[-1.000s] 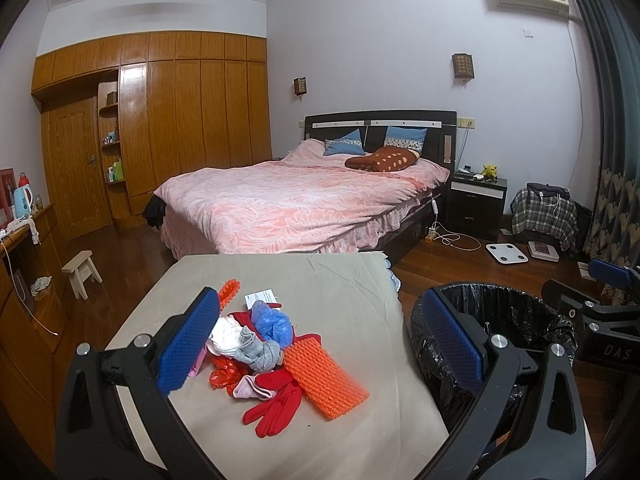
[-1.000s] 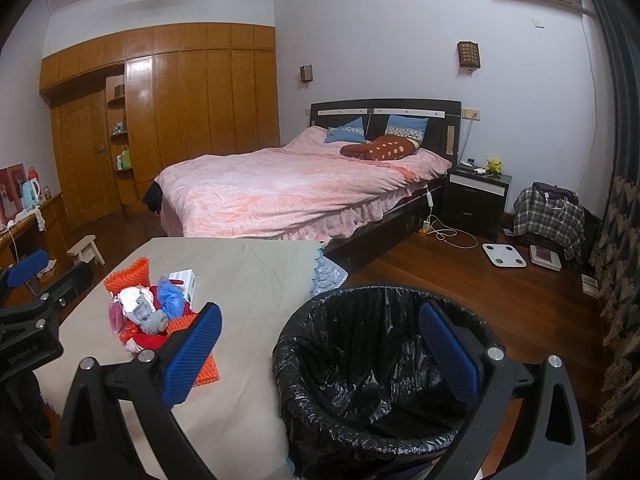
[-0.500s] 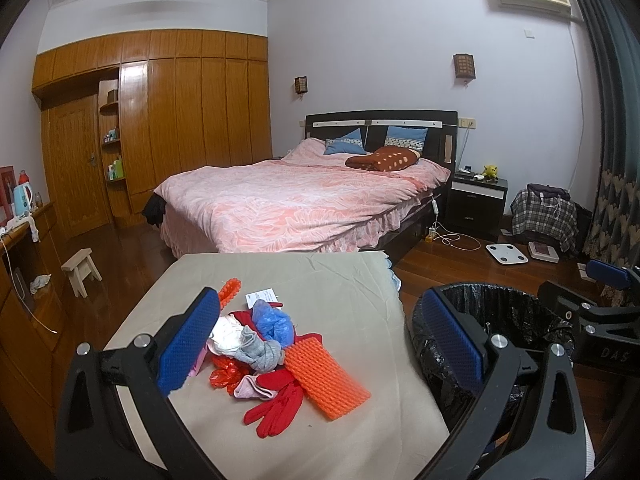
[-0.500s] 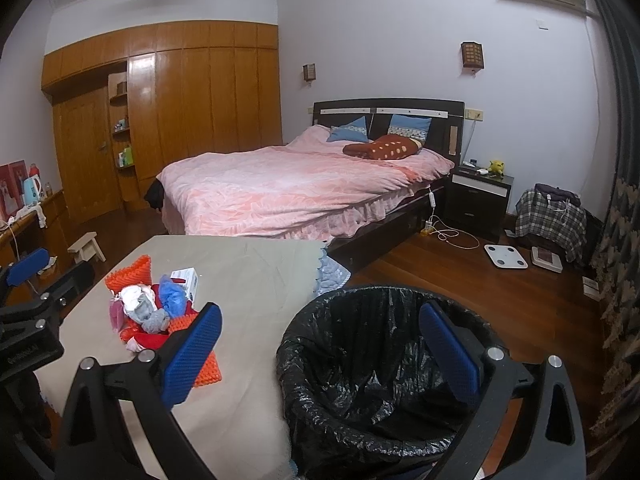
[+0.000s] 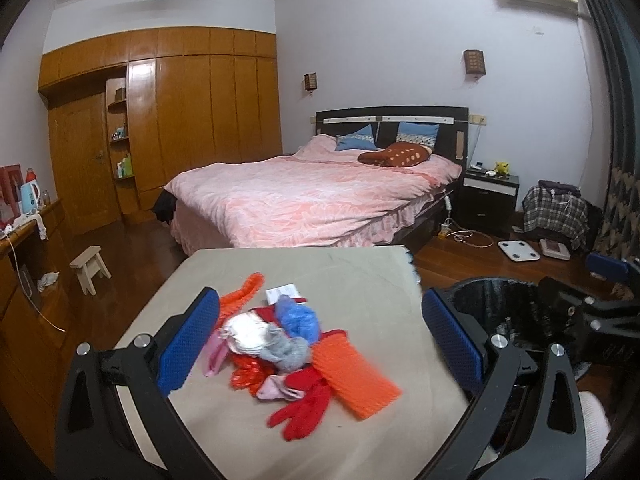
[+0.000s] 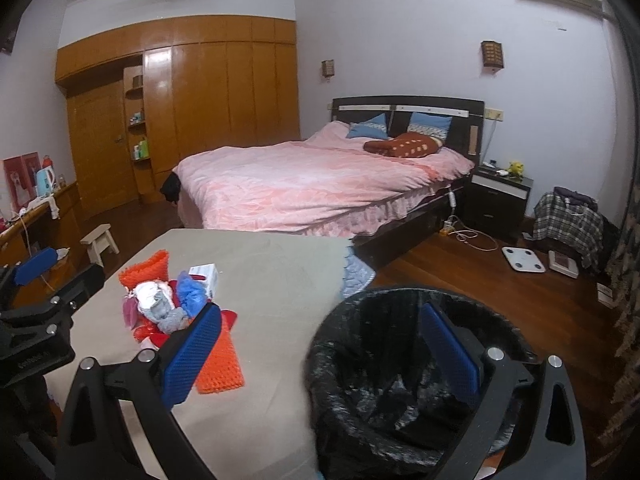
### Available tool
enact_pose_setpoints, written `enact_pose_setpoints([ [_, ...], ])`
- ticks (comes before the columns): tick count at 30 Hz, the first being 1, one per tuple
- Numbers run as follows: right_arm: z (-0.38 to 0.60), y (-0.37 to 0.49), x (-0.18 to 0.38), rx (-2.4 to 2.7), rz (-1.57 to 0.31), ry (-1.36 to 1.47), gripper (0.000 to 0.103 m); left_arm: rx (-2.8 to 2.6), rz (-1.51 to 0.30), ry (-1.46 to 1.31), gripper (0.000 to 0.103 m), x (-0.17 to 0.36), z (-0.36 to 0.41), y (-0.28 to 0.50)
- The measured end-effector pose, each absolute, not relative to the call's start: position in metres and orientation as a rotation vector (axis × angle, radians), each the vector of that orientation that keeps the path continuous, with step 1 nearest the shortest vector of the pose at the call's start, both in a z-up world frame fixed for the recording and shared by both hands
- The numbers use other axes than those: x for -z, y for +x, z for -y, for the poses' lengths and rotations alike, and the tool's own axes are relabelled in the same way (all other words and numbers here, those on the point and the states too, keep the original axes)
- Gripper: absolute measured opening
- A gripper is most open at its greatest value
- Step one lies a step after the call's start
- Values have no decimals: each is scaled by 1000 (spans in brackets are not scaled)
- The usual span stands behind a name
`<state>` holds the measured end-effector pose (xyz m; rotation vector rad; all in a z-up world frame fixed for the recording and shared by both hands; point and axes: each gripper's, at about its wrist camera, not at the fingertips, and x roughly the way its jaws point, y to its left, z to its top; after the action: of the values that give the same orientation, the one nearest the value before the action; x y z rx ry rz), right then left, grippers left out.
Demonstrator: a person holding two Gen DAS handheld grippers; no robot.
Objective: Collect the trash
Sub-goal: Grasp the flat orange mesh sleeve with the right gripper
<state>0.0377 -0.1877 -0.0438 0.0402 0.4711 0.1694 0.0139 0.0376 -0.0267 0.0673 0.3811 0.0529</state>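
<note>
right now both tools hang over the near edge of the table (image 5: pixel 360 276), which is draped in a beige cloth. the left gripper (image 5: pixel 320 344) has its blue pads spread wide with nothing between them, framing the pile of trash (image 5: pixel 288 344) that lies on the cloth: a red glove (image 5: pixel 308 408), an orange mesh strip (image 5: pixel 356 380), a blue crumpled bit (image 5: pixel 300 318), a grey wad (image 5: pixel 286 350), something white (image 5: pixel 244 328) and a small white box (image 5: pixel 282 292) at the far side. the right gripper (image 6: pixel 320 354) is likewise spread and empty, held over the black-lined bin (image 6: pixel 360 420) that stands just beside the table's right edge. beyond them sits a pink-covered bed (image 5: pixel 312 196), well apart from the table.
</note>
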Motion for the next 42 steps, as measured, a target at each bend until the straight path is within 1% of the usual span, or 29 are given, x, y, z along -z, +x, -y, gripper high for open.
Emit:
enact_pose_setpoints([
  [8,147,66,69,-244,-532,34,97,-155,-435,64,98,48,-84,26],
  [11,125,79,85,-283,-561,10,91,-179,-463,60,98,61,-103,31],
  [15,104,97,108,-335,-625,5,79,-206,-516,45,98,80,-122,42],
  [22,72,121,154,-377,-715,-48,71,-214,-553,49,98,107,-136,59],
  [26,63,130,177,-372,-761,-74,68,-203,-576,46,98,120,-137,67],
  [27,60,132,184,-378,-781,-82,65,-201,-578,46,98,124,-137,68],
  [31,57,138,197,-404,-834,-87,61,-185,-606,47,94,134,-135,73],
  [33,56,140,202,-424,-859,-80,59,-179,-618,46,94,137,-135,75],
  [35,57,141,203,-440,-873,-66,53,-172,-622,44,94,138,-134,75],
  [37,58,140,204,-468,-881,-48,39,-163,-628,42,93,140,-132,77],
  [38,58,139,204,-482,-883,-41,36,-157,-633,41,90,140,-130,79],
  [40,57,136,203,-512,-886,-32,23,-148,-643,41,83,141,-128,80],
  [41,57,135,202,-517,-885,-36,21,-139,-650,40,82,142,-126,82],
  [42,56,134,200,-517,-880,-44,16,-134,-652,39,82,142,-125,82],
])
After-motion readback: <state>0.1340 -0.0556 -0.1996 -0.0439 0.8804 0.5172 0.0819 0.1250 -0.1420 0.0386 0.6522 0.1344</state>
